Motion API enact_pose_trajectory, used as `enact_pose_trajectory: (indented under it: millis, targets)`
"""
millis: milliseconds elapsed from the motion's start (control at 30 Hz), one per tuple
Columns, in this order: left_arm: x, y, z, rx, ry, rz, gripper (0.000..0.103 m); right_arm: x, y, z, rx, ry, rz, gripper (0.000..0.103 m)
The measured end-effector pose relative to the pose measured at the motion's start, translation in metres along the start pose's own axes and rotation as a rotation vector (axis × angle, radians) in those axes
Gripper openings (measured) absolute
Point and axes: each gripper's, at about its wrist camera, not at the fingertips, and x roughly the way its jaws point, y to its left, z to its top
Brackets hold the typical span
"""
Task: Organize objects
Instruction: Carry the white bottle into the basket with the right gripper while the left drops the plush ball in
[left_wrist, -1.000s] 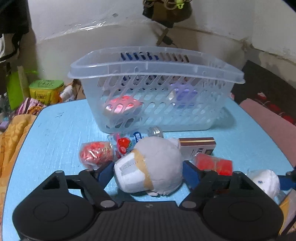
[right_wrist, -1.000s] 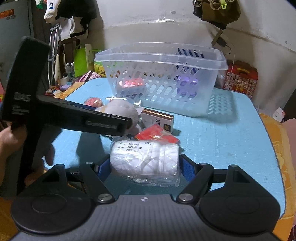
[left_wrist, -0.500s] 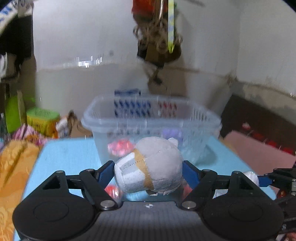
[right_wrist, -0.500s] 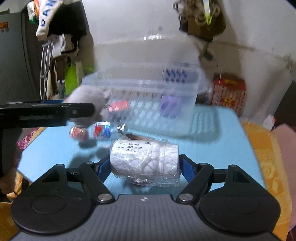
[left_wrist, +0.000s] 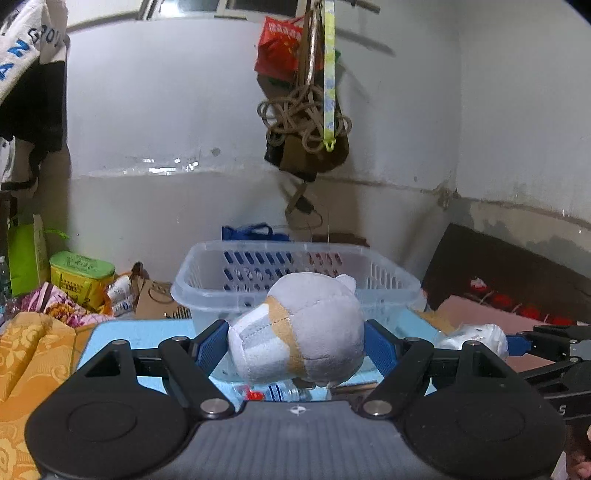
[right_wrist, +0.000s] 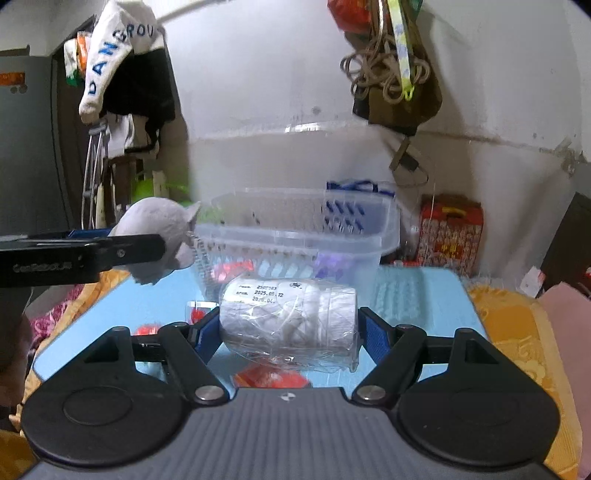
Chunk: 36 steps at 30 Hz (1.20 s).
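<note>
Plush grey toy (left_wrist: 295, 328), soft and light, sits squeezed at mid-body in the left gripper (left_wrist: 293, 341) before the clear basket (left_wrist: 207, 280), while the right gripper (right_wrist: 290, 332) clamps a crinkly wrapped white roll (right_wrist: 288, 314) endwise, whose printed date only the right view shows.

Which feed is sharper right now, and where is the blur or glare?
Left wrist view: sharper; plush toy in the left tongs crisp.
Right wrist view: basket motion-smeared; glare on the wrapped white bottle in the right tongs.
</note>
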Motion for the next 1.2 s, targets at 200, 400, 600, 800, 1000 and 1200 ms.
enact_pose_trajectory:
  millis: [200, 400, 600, 800, 1000, 1200]
  targets:
    - [-0.021, 0.011, 0.021, -0.070, -0.107, 0.003, 0.081, -0.007, 0.001, 0.024, -0.024, -0.159, -0.013, 0.078]
    - [0.005, 0.015, 0.062, -0.089, -0.097, 0.028, 0.082, 0.024, -0.005, 0.065, -0.027, -0.217, -0.059, 0.078]
    - [0.064, 0.017, 0.090, -0.074, -0.043, 0.102, 0.082, 0.081, -0.018, 0.086, -0.046, -0.155, -0.107, 0.079]
    - [0.108, 0.020, 0.085, -0.067, 0.017, 0.150, 0.082, 0.105, -0.035, 0.079, -0.007, -0.131, -0.084, 0.079]
    - [0.114, 0.027, 0.076, -0.061, -0.018, 0.172, 0.103, 0.100, -0.024, 0.074, -0.048, -0.204, -0.127, 0.103]
    - [0.092, 0.033, 0.071, -0.042, -0.098, 0.214, 0.103, 0.065, -0.025, 0.067, 0.033, -0.276, -0.096, 0.103]
